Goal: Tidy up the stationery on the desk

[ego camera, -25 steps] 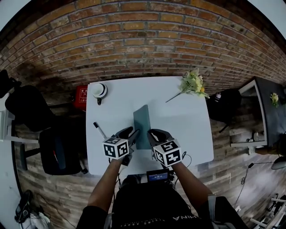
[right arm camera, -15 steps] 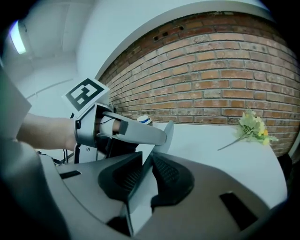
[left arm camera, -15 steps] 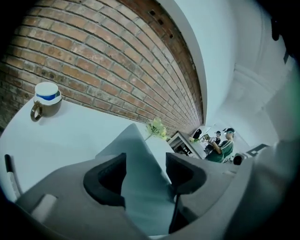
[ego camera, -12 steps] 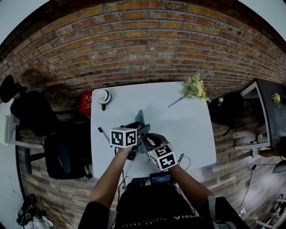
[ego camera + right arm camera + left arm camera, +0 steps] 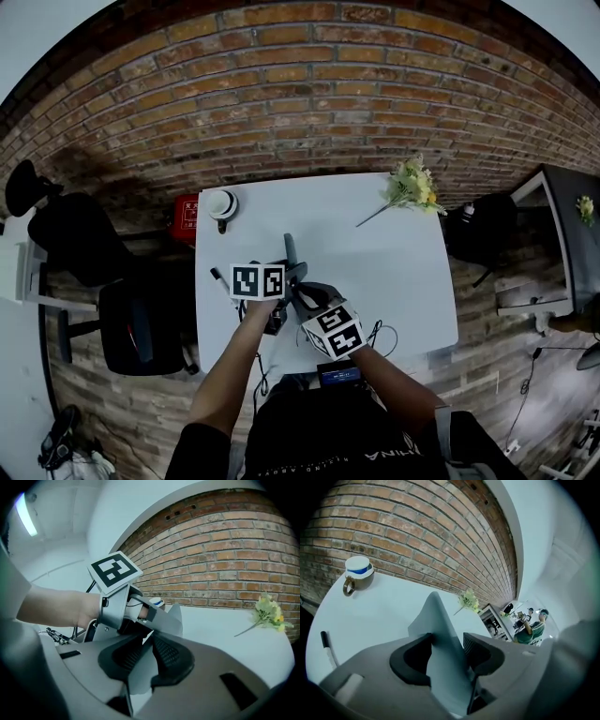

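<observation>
White desk (image 5: 403, 281) set against a brick wall (image 5: 300, 84), seen from above, with the person at its near edge.

Centre: a thin grey-green book (image 5: 292, 255), tipped up nearly on edge, so that the head view shows it only as a narrow strip between the two grippers. Whether its lower edge rests on the desk cannot be told.

Right gripper (image 5: 149, 641): jaws nearly together, clamped on the near part of the book, with the thin cover pinched between the ribbed pads.

Left gripper (image 5: 446, 638): jaws wide apart. They have just been closing a little. The slanted cover of the book passes between them and does not look pinched by both pads. In the right gripper view this gripper sits just beyond, farther along the same book, with the person's hand (image 5: 61, 609) behind its marker cube.

Surroundings: a white mug (image 5: 221, 203) with a blue band stands at the far left corner. A marker pen (image 5: 218, 278) with a black cap lies near the left edge, apart from the book. A spray of yellow-green flowers (image 5: 410, 187) lies at the far right corner. A thin cable (image 5: 380, 333) lies near the near edge. A red box (image 5: 187, 217) and black chairs (image 5: 141, 323) stand on the floor to the left of the desk.
</observation>
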`<action>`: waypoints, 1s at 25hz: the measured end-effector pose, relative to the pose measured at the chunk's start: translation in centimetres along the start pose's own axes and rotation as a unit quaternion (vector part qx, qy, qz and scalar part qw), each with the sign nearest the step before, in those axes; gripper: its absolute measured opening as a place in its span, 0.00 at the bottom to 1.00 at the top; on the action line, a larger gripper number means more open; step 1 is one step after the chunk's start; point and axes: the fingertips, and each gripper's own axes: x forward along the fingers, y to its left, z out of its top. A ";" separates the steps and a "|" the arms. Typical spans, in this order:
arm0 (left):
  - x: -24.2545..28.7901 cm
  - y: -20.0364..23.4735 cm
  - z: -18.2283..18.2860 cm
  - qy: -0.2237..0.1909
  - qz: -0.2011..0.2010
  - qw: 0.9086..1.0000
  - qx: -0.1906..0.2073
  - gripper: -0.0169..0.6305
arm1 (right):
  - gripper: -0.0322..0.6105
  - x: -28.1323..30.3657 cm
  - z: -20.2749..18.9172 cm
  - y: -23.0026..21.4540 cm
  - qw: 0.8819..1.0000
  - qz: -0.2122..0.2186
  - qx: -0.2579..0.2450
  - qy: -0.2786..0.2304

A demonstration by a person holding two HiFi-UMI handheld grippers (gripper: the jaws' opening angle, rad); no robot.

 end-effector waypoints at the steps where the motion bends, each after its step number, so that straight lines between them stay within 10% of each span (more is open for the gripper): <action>1: -0.1 0.1 0.0 -0.002 -0.001 1.000 -0.006 0.36 | 0.17 0.0 0.0 0.1 1.000 0.006 0.004 -0.002; 25: 1.1 -1.4 0.5 -0.072 -0.111 0.971 -0.201 0.15 | 0.13 -4.1 -2.7 -8.2 0.995 -0.054 0.087 -0.002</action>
